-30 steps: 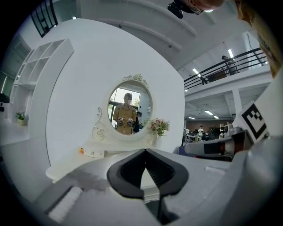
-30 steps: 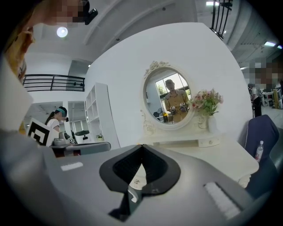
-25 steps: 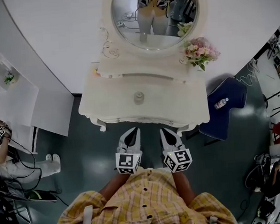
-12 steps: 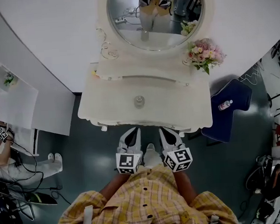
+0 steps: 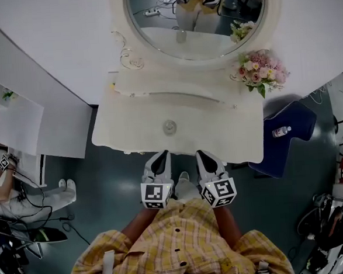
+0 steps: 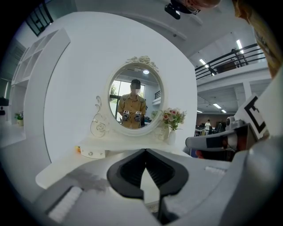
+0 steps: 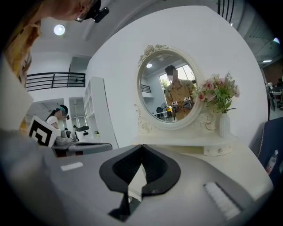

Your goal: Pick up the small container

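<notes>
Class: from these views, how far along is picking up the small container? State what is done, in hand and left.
Done: nothing yet; the small container sits on the dressing table, untouched. In hand: the left tool and right tool are both shut and empty, held by the table's near edge. Left: reach out, open a tool, grip the container, lift.

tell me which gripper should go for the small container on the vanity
Left, probably. The container sits nearly straight ahead of the left gripper, while the right gripper is further off to one side. Both are shut and empty, so the left would have to open first.
</notes>
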`<state>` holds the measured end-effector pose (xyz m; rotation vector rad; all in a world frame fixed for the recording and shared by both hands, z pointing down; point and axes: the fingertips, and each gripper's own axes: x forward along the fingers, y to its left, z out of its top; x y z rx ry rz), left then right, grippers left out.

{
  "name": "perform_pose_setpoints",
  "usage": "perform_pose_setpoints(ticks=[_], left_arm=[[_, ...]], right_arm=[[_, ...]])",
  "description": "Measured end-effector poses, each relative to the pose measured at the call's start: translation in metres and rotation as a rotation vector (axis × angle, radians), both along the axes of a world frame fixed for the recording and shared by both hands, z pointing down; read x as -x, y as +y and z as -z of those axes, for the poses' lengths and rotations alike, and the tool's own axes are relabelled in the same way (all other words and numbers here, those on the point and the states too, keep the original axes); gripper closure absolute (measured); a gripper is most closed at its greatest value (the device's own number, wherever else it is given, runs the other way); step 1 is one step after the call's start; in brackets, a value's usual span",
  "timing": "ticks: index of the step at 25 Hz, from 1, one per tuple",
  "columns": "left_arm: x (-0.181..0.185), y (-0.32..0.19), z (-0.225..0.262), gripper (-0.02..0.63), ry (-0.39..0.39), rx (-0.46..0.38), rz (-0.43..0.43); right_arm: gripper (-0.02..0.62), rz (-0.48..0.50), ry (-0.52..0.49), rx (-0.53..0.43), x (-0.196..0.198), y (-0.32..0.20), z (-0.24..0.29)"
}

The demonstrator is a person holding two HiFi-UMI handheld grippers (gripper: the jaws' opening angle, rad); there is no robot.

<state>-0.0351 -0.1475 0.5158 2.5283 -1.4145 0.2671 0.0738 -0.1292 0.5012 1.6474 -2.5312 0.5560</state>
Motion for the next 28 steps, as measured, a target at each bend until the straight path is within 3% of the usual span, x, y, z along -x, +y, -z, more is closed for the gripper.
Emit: perform_pose_setpoints(ticks=[16,28], left_arm=[[0.003,-0.044,-0.066,0.606,-0.042,0.108,0.076],[-0.007,-0.059,-0.112,0.577,-0.062,0.173,0.081]], right_arm=[[0.594,0.032,0.005,0.064,-0.012,-0.031,-0.051],[0.594,0.043,0.013,0.086,-0.020,-0.037,-0.070]])
